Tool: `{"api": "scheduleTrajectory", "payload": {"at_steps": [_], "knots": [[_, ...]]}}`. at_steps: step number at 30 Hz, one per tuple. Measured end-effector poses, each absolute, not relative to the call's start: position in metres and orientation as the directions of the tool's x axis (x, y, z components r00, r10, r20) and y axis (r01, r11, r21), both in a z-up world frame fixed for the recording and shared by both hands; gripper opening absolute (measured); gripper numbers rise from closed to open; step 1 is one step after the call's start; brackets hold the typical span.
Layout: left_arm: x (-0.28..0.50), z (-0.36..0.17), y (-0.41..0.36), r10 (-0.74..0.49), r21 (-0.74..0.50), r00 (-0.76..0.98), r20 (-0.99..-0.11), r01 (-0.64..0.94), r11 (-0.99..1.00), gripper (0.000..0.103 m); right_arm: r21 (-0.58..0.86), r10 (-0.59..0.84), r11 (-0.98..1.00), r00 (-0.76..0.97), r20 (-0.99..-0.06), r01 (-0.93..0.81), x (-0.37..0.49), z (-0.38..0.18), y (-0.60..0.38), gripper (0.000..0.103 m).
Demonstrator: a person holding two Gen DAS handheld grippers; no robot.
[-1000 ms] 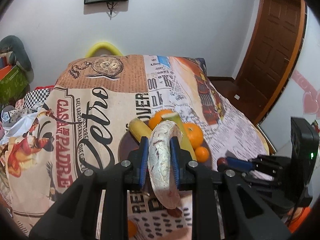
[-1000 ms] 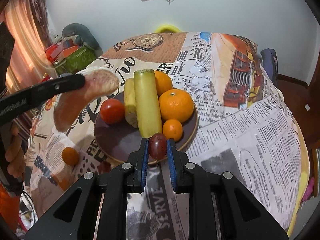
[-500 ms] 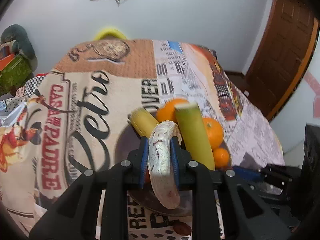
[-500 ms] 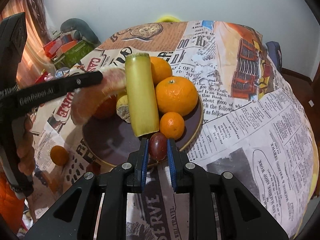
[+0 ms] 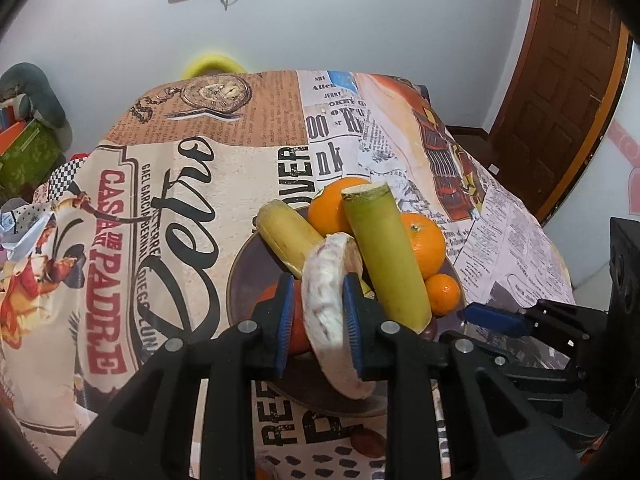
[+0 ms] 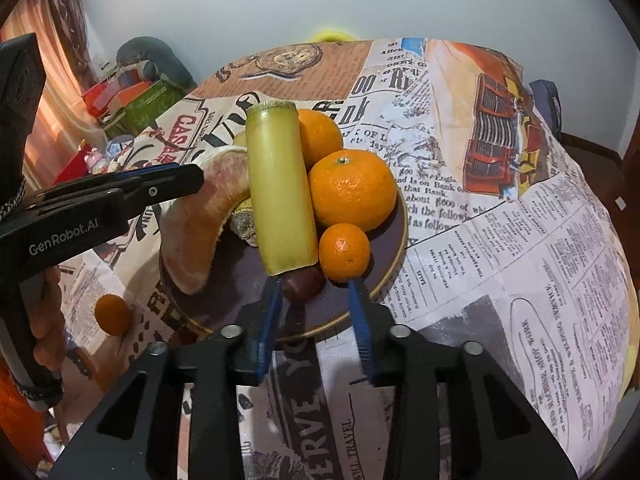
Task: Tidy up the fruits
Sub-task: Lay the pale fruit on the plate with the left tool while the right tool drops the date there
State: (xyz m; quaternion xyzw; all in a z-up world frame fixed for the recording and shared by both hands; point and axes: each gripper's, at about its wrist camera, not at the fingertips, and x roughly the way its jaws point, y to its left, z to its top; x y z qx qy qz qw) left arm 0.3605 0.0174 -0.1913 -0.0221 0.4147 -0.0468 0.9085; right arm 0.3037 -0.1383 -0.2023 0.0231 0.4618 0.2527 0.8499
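Step in hand, as judged: loading the plate (image 6: 394, 240), centre frame. It holds a sugarcane piece (image 6: 280, 192), oranges (image 6: 352, 190), banana (image 5: 288, 236); grape (image 6: 302, 282) on its near rim. Left gripper (image 5: 323, 316) clamped on pomelo wedge (image 5: 328, 312) above plate's left side; next lower and release. Right gripper (image 6: 316, 312) jaws apart, grape loose between. Small orange (image 6: 113, 314) lower left, off plate.

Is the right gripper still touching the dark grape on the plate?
Apart. In the right wrist view the right gripper stands open, blue pads either side of the grape with visible gaps; the grape rests on the plate.
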Motion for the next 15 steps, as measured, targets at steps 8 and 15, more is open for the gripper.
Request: {"api": "scheduleTrajectory", "payload": {"at_steps": [8, 15], "knots": [[0.339, -0.173, 0.024, -0.097, -0.073, 0.668, -0.738, 0.064, 0.995, 0.027, 0.251, 0.447, 0.872, 0.474, -0.759, -0.419, 0.289, -0.179, -0.141, 0.033], [0.308, -0.148, 0.043, -0.070, -0.068, 0.702, -0.709, 0.031, 0.997, 0.030, 0.223, 0.442, 0.872, 0.505, -0.741, -0.435, 0.271, -0.154, -0.135, 0.033]]}}
